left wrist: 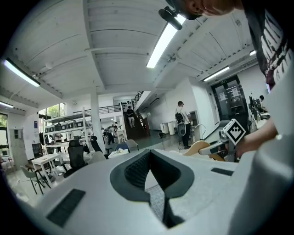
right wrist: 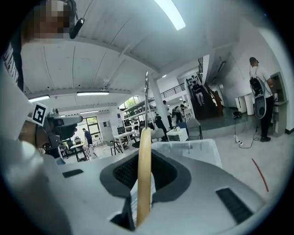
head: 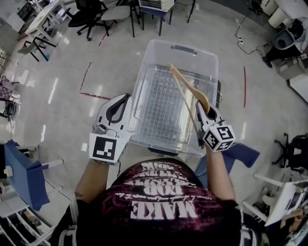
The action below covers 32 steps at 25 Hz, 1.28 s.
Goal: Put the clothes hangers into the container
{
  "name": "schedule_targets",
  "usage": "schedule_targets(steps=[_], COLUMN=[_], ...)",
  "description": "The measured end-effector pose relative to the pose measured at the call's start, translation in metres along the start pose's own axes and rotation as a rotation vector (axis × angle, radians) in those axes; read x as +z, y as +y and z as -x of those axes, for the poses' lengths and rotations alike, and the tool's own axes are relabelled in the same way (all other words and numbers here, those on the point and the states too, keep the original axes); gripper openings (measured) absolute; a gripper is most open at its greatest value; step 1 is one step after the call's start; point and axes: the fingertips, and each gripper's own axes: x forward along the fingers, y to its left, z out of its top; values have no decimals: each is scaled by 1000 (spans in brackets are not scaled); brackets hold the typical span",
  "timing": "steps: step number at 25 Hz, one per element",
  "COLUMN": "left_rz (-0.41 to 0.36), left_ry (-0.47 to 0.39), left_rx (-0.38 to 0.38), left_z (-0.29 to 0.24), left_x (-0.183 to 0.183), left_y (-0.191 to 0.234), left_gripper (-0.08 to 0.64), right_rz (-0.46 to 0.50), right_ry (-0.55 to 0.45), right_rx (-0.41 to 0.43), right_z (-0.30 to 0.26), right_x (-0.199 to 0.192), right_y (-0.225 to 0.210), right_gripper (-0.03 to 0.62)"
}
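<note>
A clear plastic container (head: 144, 86) stands open in front of me, and a wire grid shows through its bottom. My right gripper (head: 203, 115) is shut on a wooden clothes hanger (head: 185, 89) at the container's near right edge. The hanger slants up and left over the container's inside. In the right gripper view the hanger's wood (right wrist: 143, 174) stands between the jaws, its metal hook (right wrist: 146, 92) points away, and the container (right wrist: 197, 149) lies beyond. My left gripper (head: 119, 111) is shut on nothing beside the container's left wall. The left gripper view shows its tips (left wrist: 149, 153) meeting.
Office chairs (head: 94, 14) and desks stand at the far side of the glossy floor. A blue chair (head: 26, 175) is at my near left and a blue seat (head: 243, 156) at my near right. Red tape lines (head: 244, 86) mark the floor.
</note>
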Motion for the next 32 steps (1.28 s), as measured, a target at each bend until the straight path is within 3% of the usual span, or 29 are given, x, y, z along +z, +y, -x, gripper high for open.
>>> schedule_targets(steps=[14,24,32], left_rz=[-4,-10,-29], left_ry=[72,137,175], left_rx=[27,52,53], left_z=[-13,-2,1], left_x=[-16,-32,-43], left_y=[-6,-8,-8], left_gripper=[6,6,6], right_rz=[-116,-323,-510], right_ry=[295,529,517], right_rx=[36,40,12], right_z=[-75,-101,-126], right_x=[-143,-259,-299], right_y=[-37,-54,-69], right_gripper=[58,58,70])
